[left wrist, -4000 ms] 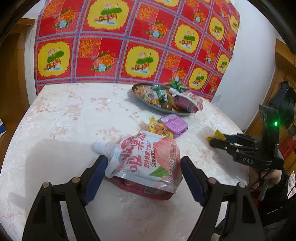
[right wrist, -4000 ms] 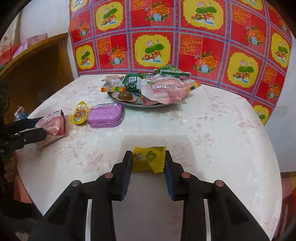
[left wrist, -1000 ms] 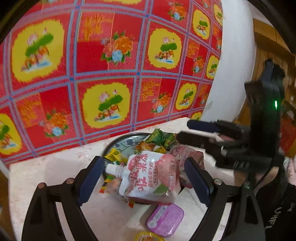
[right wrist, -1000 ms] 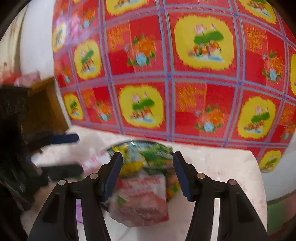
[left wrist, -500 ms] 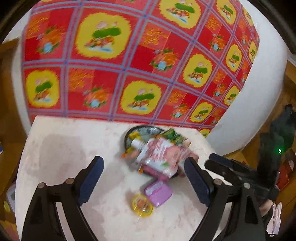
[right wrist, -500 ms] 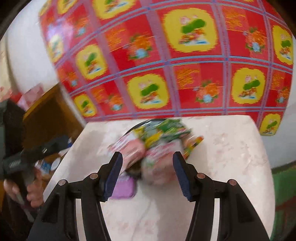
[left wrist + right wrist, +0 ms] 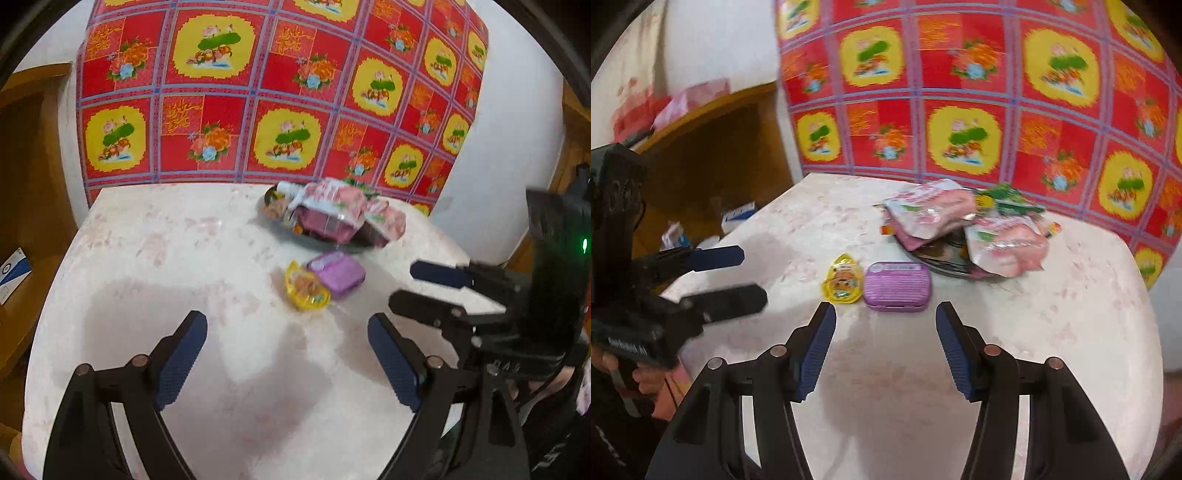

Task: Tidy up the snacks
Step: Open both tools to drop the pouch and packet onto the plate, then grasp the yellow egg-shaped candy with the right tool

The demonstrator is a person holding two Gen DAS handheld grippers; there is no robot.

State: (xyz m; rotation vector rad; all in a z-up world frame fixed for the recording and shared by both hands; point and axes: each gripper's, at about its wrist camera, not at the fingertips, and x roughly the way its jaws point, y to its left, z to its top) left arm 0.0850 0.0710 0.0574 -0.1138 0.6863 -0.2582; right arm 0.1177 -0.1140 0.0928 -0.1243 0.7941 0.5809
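Both grippers hang over the near part of a round table point(image 7: 155, 258) with a pale pink flowered cover, and neither one holds anything. The left gripper point(image 7: 286, 360) has its two blue-padded fingers standing wide apart, with only bare tabletop between them. The right gripper point(image 7: 884, 349) has its fingers apart too, less wide, and the space between them is also only table. In the left wrist view the right gripper point(image 7: 417, 286) shows at the right side, with a green light on its body; in the right wrist view the left gripper point(image 7: 750, 275) shows at the left, and a hand point(image 7: 646, 380) grips its handle. The snacks are gathered at the far side of the table: a dark plate point(image 7: 942, 269) carries a heap of packets, among them two pink and white pouches point(image 7: 934, 210) lying on top and some green wrappers point(image 7: 1008, 199) behind. Just in front of the plate, on the table itself, lie a purple tin point(image 7: 897, 286) and, touching its left side, a small yellow candy pack point(image 7: 842, 280). These two are near the right gripper's fingertips but not between them. Behind the table hangs a red cloth point(image 7: 258, 92) with yellow flower squares
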